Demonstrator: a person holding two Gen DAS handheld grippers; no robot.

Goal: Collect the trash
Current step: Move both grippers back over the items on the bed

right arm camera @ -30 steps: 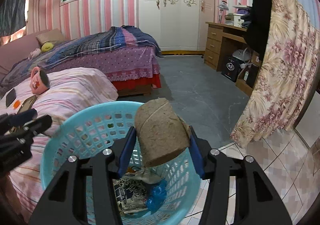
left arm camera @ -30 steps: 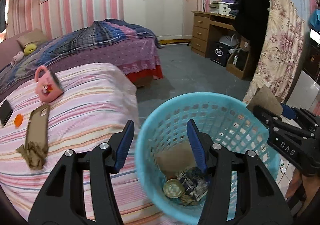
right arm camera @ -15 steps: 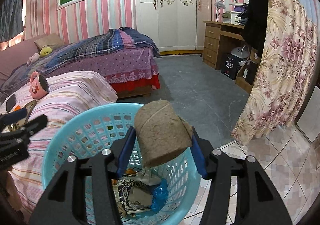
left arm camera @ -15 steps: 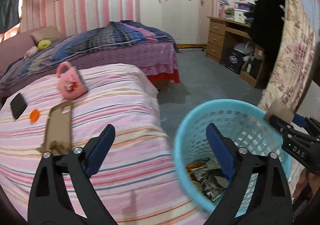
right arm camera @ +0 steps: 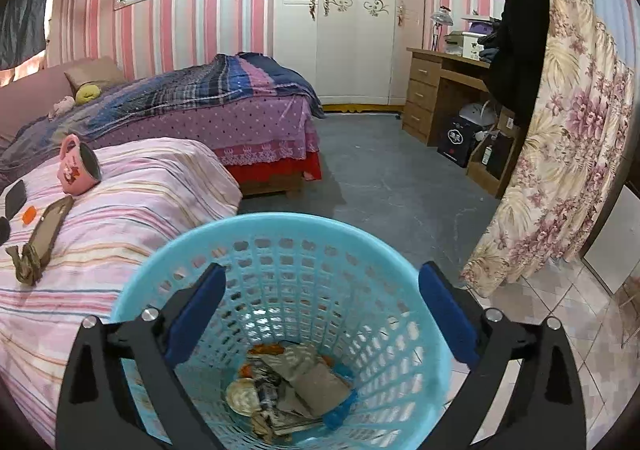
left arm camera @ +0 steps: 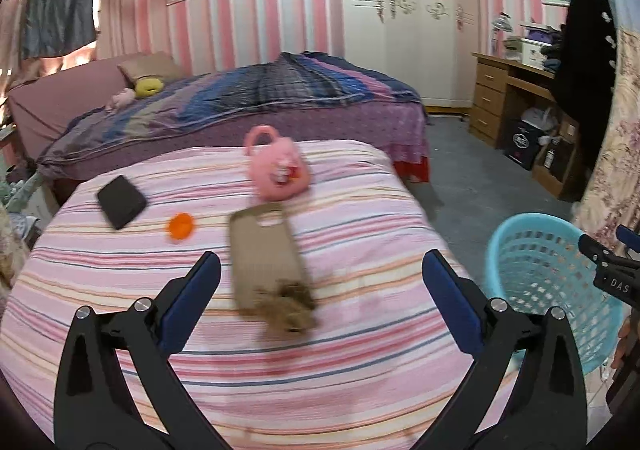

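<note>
A light blue basket [right arm camera: 280, 234] stands on the floor beside the striped bed [left arm camera: 360, 350], with a brown paper piece [right arm camera: 316, 382] lying on other trash in its bottom. My right gripper [right arm camera: 323, 273] hangs over the basket's mouth, its jaws opening with nothing between them. My left gripper [left arm camera: 320, 264] is over the bed, jaws also opening and empty. Just ahead of it lies a crumpled brown wad [left arm camera: 288, 310] on the near end of a flat brown case [left arm camera: 264, 246]. The basket [left arm camera: 532, 226] shows at the right of that view.
A pink mug [left arm camera: 278, 166], an orange cap [left arm camera: 181, 225] and a black wallet [left arm camera: 121, 201] lie farther back on the bed. A second bed [right arm camera: 240, 118], a wooden desk [right arm camera: 436, 86] and a floral curtain [right arm camera: 560, 154] surround the grey floor [right arm camera: 380, 178].
The right gripper let go of the brown piece, which fell into the basket. The left gripper swung left from the basket to over the bed and spread wide.
</note>
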